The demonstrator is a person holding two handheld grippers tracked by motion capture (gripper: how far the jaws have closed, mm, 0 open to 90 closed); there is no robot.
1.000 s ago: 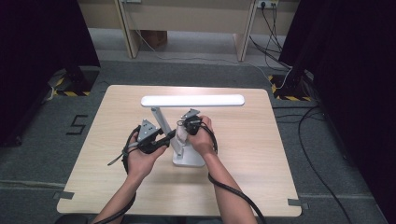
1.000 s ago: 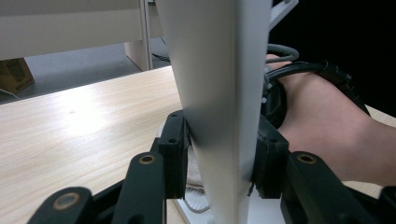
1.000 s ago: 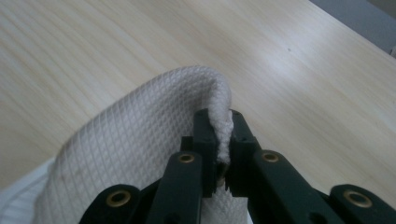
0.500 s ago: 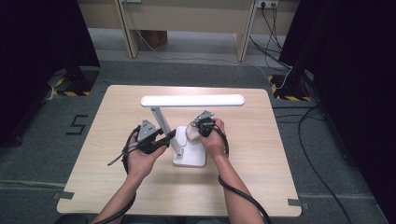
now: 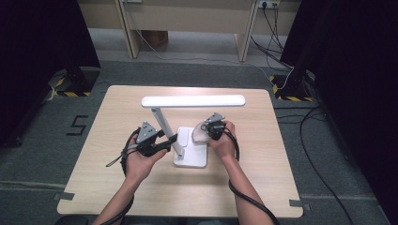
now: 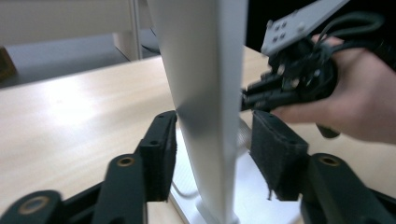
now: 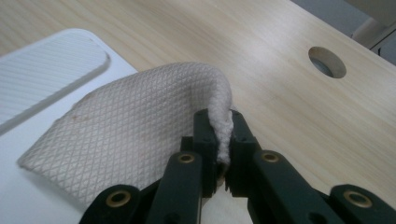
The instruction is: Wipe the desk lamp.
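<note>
Lamp [image 5: 187, 140] first: a white desk lamp stands near the middle of the wooden table [image 5: 263, 178], its flat base [image 5: 199, 159] toward my side. Its slim post [image 6: 205, 107] rises from the base's left part and leans away from me and to the left. Its long light bar [image 5: 194, 101] lies level on top, long axis running left to right across the table.

My left gripper [image 5: 159, 144] reaches in from the left and straddles the post low down. In the left gripper view its jaws stand apart, one pad [image 6: 161, 149] against or just beside the post, the other pad [image 6: 278, 158] clear of it, so they are not clamped.

My right gripper [image 7: 223, 140] has its jaws pressed together on a fold of a white, diamond-textured cloth [image 7: 126, 130]. The cloth hangs from the jaws and spreads down onto the right part of the base, beside the ribbed panel [image 7: 46, 70]. A round hole [image 7: 327, 61] shows in the tabletop beyond.
</note>
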